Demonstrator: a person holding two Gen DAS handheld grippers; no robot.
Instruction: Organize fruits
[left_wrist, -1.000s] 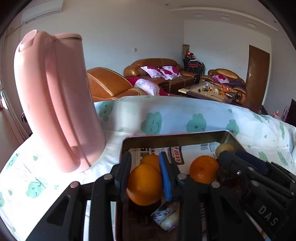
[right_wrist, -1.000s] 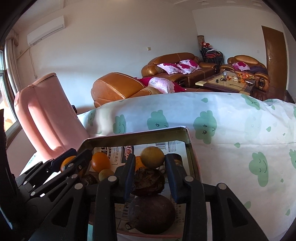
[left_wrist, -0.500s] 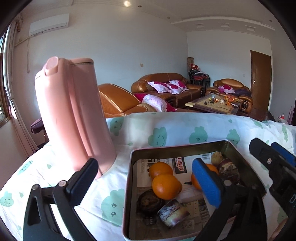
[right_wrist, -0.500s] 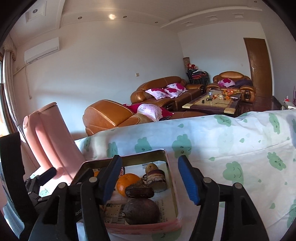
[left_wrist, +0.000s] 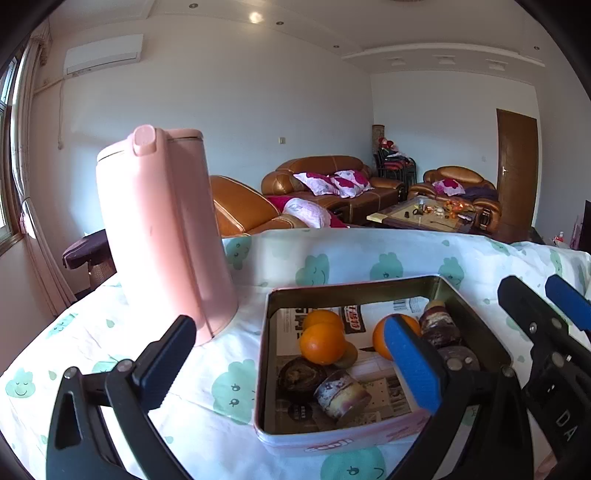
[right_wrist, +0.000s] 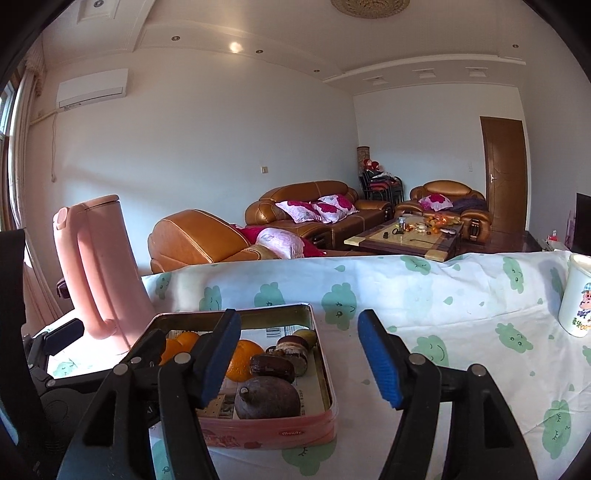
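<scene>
A pink-rimmed metal tin (left_wrist: 354, 286) (right_wrist: 236, 315) lined with printed paper stands on the cloud-print cloth. In it lie three oranges (left_wrist: 320, 344) (right_wrist: 245, 358), a large brown fruit (right_wrist: 267, 402) and several dark wrinkled fruits (left_wrist: 299, 373). My left gripper (left_wrist: 288, 326) hovers open and wide just short of the tin's near left corner, with nothing between its fingers. My right gripper (right_wrist: 299, 332) is open above the tin's near right corner and also holds nothing. Each gripper shows in the other's view: the right one (left_wrist: 543, 301) and the left one (right_wrist: 107, 341).
A tall pink kettle (left_wrist: 166, 240) (right_wrist: 96, 266) stands on the cloth just left of the tin. A white printed cup (right_wrist: 578, 295) is at the far right. Beyond the table's far edge are brown leather sofas (left_wrist: 325, 184) and a coffee table (right_wrist: 406, 236).
The left gripper let go of an orange and the right one of a dark fruit; both fruits now lie in the tin. Both grippers opened and drew back and upward.
</scene>
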